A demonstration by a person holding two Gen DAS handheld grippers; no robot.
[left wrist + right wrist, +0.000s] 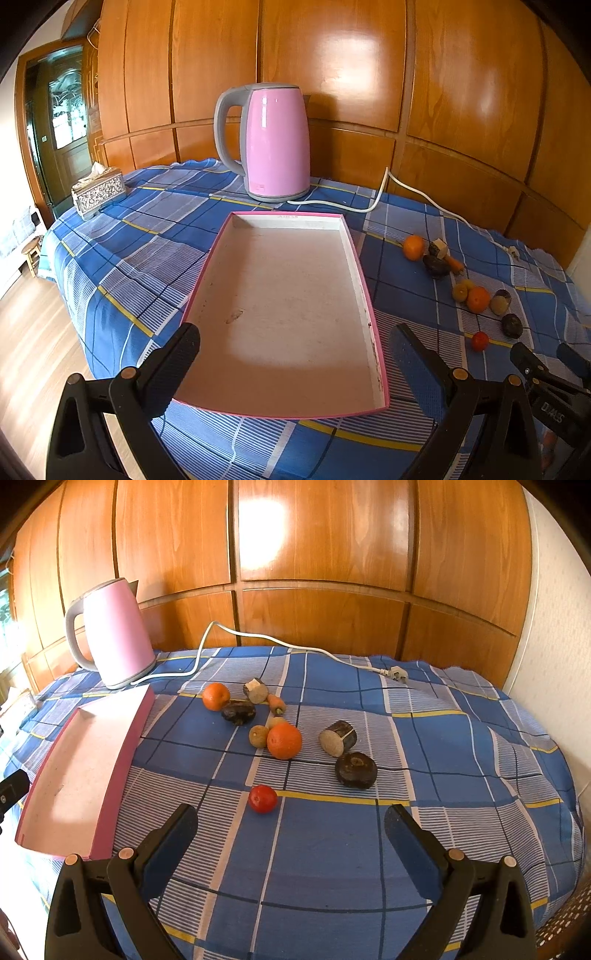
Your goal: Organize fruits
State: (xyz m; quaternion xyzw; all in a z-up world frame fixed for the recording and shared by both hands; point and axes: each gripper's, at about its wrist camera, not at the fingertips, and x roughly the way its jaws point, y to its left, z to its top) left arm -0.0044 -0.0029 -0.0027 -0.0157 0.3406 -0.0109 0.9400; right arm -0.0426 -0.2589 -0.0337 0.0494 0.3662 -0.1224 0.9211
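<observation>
Nothing's been picked yet: both the left gripper and right gripper are held wide open and empty, the pink tray sits bare, so the small red fruit nearest the right gripper probably gets grabbed first

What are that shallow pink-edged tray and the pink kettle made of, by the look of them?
The tray looks like cardboard, probably a box lid: thin straight walls, pink outside, matt off-white inside with brownish stains. The kettle looks like glossy pink plastic or painted metal, since it shows sharp window reflections; I cannot tell which. Its grey handle and base look like matt plastic.
</observation>
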